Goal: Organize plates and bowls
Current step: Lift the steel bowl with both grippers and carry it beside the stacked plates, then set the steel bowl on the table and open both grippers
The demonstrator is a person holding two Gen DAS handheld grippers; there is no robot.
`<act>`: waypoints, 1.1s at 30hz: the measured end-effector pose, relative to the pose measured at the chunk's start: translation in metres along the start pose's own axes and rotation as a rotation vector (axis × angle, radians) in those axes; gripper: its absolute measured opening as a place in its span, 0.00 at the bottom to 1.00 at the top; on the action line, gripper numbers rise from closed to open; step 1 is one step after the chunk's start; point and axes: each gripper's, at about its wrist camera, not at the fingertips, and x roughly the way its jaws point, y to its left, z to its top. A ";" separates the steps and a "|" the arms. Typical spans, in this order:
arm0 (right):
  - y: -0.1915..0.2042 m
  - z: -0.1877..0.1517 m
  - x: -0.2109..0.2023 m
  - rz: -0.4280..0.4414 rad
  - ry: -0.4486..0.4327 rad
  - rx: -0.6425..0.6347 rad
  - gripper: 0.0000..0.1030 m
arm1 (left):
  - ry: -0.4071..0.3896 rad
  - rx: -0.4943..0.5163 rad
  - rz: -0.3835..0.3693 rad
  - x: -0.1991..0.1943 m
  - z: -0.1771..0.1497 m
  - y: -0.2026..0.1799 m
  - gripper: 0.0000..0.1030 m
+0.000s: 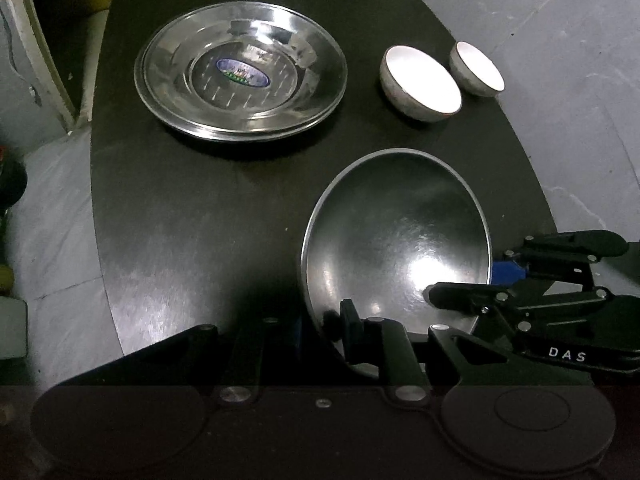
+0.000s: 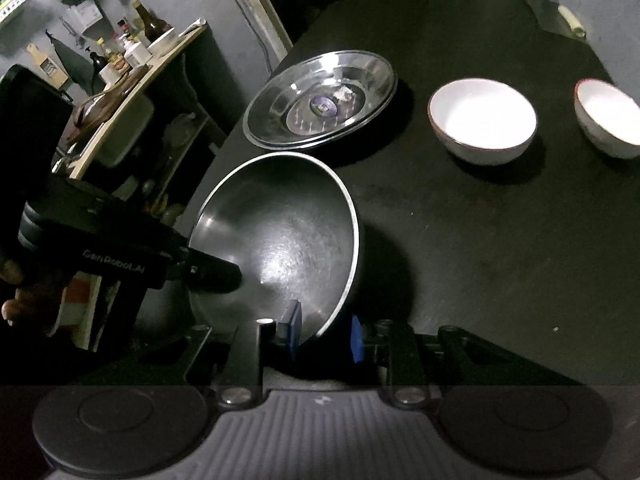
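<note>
A large steel bowl (image 1: 396,240) (image 2: 280,236) is tilted over the near part of the black table (image 1: 200,220), its inside facing up. My left gripper (image 1: 320,328) is shut on its near-left rim, one pad inside the bowl and one outside. My right gripper (image 2: 325,330) is shut on the rim too, its blue pads on both sides of the wall. Each gripper shows in the other's view: the right gripper (image 1: 492,276) and the left gripper (image 2: 208,272). Behind the bowl lie stacked steel plates (image 1: 240,72) (image 2: 320,98) and two white bowls (image 1: 420,82) (image 1: 476,68).
The white bowls (image 2: 482,120) (image 2: 608,120) stand side by side at the far right of the table (image 2: 480,260). Left of the table is a cluttered shelf with bottles (image 2: 132,48). A person's hand (image 2: 16,304) holds the left gripper. Grey floor (image 1: 580,80) surrounds the table.
</note>
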 end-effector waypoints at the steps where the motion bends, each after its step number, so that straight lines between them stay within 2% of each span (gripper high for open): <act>1: -0.002 0.001 0.001 0.008 0.005 0.010 0.28 | 0.007 -0.006 -0.001 0.002 0.000 0.001 0.19; 4: -0.005 0.003 0.005 0.026 0.006 0.030 0.29 | 0.030 -0.032 -0.009 0.006 -0.001 0.003 0.21; 11: -0.005 0.004 0.007 0.033 -0.019 0.049 0.35 | 0.027 -0.049 0.013 0.004 0.002 0.002 0.22; 13: -0.006 0.004 0.005 0.032 -0.037 0.057 0.37 | 0.022 -0.050 0.034 0.000 0.001 0.003 0.27; 15: -0.007 0.004 0.004 0.031 -0.056 0.072 0.40 | 0.019 -0.061 0.059 -0.003 0.002 0.005 0.39; 16: -0.008 0.004 0.002 0.024 -0.069 0.082 0.43 | 0.015 -0.063 0.075 -0.006 0.002 0.006 0.41; 20: -0.013 0.002 -0.007 -0.001 -0.133 0.121 0.58 | -0.027 -0.027 0.146 -0.022 0.005 0.006 0.62; 22: -0.017 0.001 -0.013 -0.017 -0.170 0.150 0.68 | -0.072 0.001 0.193 -0.032 0.008 0.003 0.65; 23: -0.019 0.001 -0.014 -0.027 -0.186 0.160 0.74 | -0.102 0.020 0.214 -0.037 0.010 0.001 0.72; 24: -0.022 0.000 -0.017 -0.039 -0.205 0.168 0.77 | -0.136 0.037 0.231 -0.040 0.014 -0.002 0.85; 26: -0.025 -0.001 -0.021 -0.068 -0.249 0.190 0.90 | -0.204 0.060 0.267 -0.045 0.021 -0.010 0.96; 29: -0.033 -0.004 -0.025 -0.097 -0.319 0.238 1.00 | -0.254 0.088 0.275 -0.040 0.042 -0.024 0.97; 33: -0.038 -0.008 -0.031 -0.183 -0.415 0.286 1.00 | -0.309 0.103 0.239 -0.026 0.072 -0.041 0.99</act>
